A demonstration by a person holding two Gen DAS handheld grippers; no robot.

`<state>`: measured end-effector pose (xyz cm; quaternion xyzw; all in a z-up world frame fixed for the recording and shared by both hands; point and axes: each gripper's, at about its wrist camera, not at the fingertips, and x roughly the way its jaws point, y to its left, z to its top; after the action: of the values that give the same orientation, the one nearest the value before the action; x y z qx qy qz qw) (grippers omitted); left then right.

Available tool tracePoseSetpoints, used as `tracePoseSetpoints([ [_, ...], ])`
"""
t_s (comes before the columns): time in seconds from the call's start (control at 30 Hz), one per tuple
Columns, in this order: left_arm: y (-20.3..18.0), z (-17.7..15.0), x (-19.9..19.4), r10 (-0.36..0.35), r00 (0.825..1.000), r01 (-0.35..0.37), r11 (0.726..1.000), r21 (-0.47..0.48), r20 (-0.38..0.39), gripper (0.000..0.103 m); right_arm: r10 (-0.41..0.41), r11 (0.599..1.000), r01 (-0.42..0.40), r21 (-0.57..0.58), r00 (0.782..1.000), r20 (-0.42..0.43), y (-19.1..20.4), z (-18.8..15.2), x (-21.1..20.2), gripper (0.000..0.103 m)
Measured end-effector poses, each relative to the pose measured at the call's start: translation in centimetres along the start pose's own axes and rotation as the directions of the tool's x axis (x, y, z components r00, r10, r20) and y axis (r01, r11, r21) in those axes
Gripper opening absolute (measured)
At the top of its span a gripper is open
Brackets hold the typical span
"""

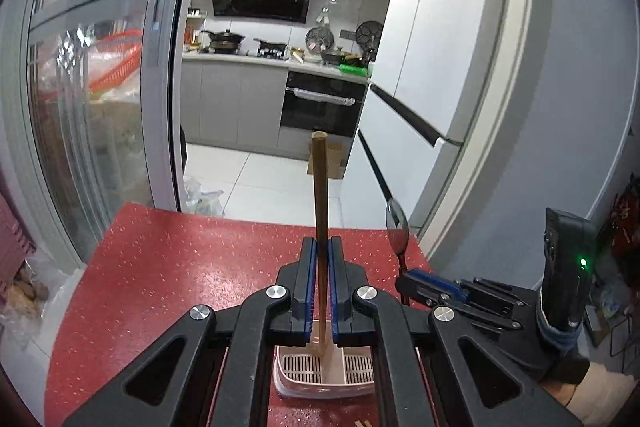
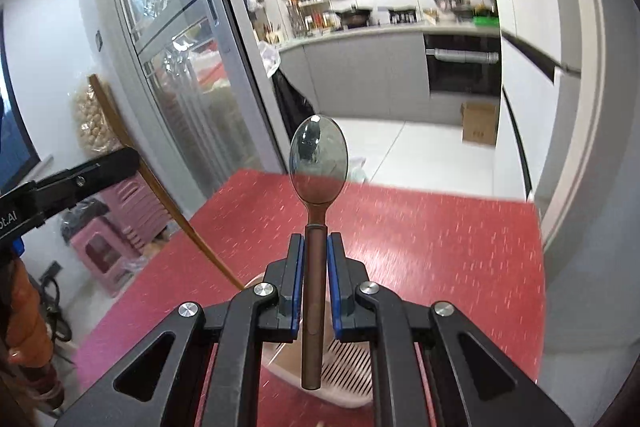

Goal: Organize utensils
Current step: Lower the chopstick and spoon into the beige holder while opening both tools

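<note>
Left gripper (image 1: pixel 321 259): jaws narrow, clamped on upright wooden chopsticks (image 1: pixel 319 195), above the pink slotted drainer tray (image 1: pixel 324 367) on the red table (image 1: pixel 180 267). Right gripper (image 2: pixel 316 255): jaws narrow, clamped on a brown-handled spoon (image 2: pixel 318 163), bowl uppermost, over the same tray.

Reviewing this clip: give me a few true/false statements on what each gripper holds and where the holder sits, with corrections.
1. The left gripper is shut on chopsticks. True.
2. The right gripper is open, holding nothing. False: it is shut on a spoon.
3. The spoon's bowl points away from the camera, beyond the fingers. True.
4. The holder stands on a blue table. False: the table is red.
5. The chopsticks lie flat on the table. False: they are lifted, gripped between the fingers.
</note>
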<state>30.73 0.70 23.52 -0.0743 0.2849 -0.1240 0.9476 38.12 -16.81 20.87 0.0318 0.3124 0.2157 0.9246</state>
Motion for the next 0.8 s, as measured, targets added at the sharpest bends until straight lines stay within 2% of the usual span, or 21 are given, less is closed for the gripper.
tracePoseSetpoints([
  [0.2,0.9,-2.6,3.9,0.019,0.999,-0.020,1.000,-0.017,-0.047,0.033,-0.064,0.995,0.071,-0.071,0.993,0.098,0.6,-2.4,3.1,0.012],
  [0.33,0.8,-4.5,5.3,0.038,0.996,-0.037,0.999,0.005,-0.079,0.033,-0.099,0.985,0.114,-0.131,0.988,0.118,1.3,-4.8,4.3,0.012],
  [0.53,0.6,-6.4,6.6,0.072,0.992,-0.069,0.997,0.033,-0.100,0.033,-0.114,0.976,0.130,-0.174,0.988,0.101,1.6,-7.3,4.5,0.012],
  [0.8,0.4,-7.5,6.9,0.136,0.983,-0.129,0.989,0.070,-0.123,0.033,-0.133,0.977,0.139,-0.163,0.990,0.045,1.1,-7.8,4.5,0.013],
])
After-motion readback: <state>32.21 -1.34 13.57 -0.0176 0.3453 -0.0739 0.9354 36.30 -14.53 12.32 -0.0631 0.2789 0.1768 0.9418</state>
